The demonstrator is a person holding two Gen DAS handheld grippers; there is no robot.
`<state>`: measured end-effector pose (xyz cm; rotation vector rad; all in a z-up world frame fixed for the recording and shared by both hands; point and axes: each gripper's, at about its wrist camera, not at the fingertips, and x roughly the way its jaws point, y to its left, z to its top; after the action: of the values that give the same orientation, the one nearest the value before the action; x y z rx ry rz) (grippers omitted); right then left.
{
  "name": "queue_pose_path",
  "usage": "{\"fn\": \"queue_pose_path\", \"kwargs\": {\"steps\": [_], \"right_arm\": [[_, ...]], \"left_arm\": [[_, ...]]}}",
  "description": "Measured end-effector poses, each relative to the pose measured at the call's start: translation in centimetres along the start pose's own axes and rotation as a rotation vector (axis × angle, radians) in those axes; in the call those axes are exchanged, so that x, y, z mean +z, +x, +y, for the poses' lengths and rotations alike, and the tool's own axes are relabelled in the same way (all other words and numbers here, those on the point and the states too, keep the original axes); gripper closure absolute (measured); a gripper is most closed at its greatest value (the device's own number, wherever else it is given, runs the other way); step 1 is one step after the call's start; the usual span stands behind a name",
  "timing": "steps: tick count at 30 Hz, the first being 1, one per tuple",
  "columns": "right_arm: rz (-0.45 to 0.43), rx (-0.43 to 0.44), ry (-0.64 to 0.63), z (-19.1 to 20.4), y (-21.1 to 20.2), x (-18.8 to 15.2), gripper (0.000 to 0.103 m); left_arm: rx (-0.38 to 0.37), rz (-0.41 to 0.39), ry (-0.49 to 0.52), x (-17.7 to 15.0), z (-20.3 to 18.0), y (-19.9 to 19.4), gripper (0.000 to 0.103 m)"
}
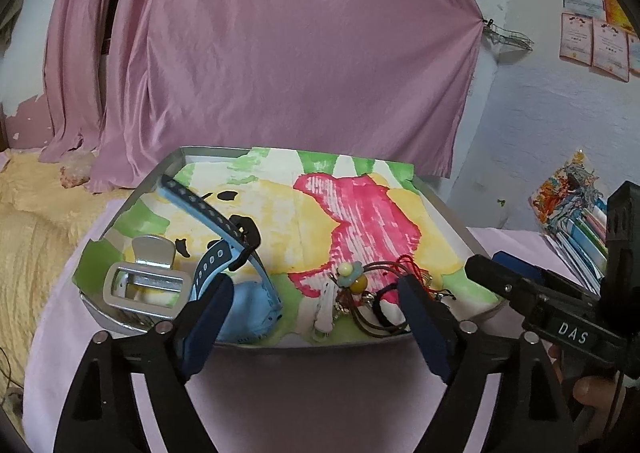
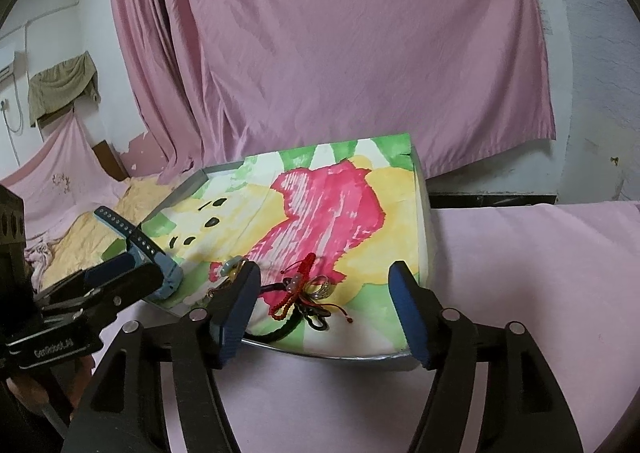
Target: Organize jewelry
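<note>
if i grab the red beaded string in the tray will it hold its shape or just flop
Probably flop: the red beaded string lies in loose, doubled loops on the painted paper, as a soft cord would. It may also drag its neighbours, since it looks tangled with the ring and dark cords beside it. Being small beads, it is likely light. The right gripper is open around it.

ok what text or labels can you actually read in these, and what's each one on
"DAS": white letters on the black body of the right gripper, seen in the left wrist view.
"GenRobot.AI", blurred so uncertain: on the black body of the left gripper, seen in the right wrist view.
Wall certificates: print too small to read.
</note>
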<state>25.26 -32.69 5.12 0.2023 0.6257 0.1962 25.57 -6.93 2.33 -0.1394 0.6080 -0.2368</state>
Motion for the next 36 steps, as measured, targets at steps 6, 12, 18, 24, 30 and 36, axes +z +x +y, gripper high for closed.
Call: {"fn": "queue_pose_path", "kwargs": {"steps": [6, 12, 18, 24, 30, 36], "right_arm": [[-0.017, 0.000, 0.019, -0.4, -0.6, -0.2, 0.040], [-0.043, -0.004, -0.005, 0.0, -1.2, -0.4, 0.040], [-0.097, -0.026, -0.042, 0.8, -2.8, -0.9, 0.031], [-0.155, -0.079, -0.070, 1.3, -4.7, -1.3, 0.013], [-0.219, -0.098, -0.076, 1.8, -7.2, -2.2, 0.012], [-0.256, -0.099, -0.085, 2.5, -9.5, -3.5, 0.011]], "left_arm": [[-0.007, 0.024, 0.003, -0.5, 0.0, 0.0, 0.017], [0.005, -0.006, -0.005, -0.9, 0.1, -1.0, 0.013], [0.030, -0.059, -0.012, -1.4, 0.3, -2.8, 0.005], [0.081, -0.139, -0.011, -2.1, 0.4, -4.9, 0.001], [0.121, -0.186, -0.027, -2.8, 0.8, -6.7, 0.001], [0.145, -0.227, -0.029, -3.7, 1.0, -8.7, 0.001]]}}
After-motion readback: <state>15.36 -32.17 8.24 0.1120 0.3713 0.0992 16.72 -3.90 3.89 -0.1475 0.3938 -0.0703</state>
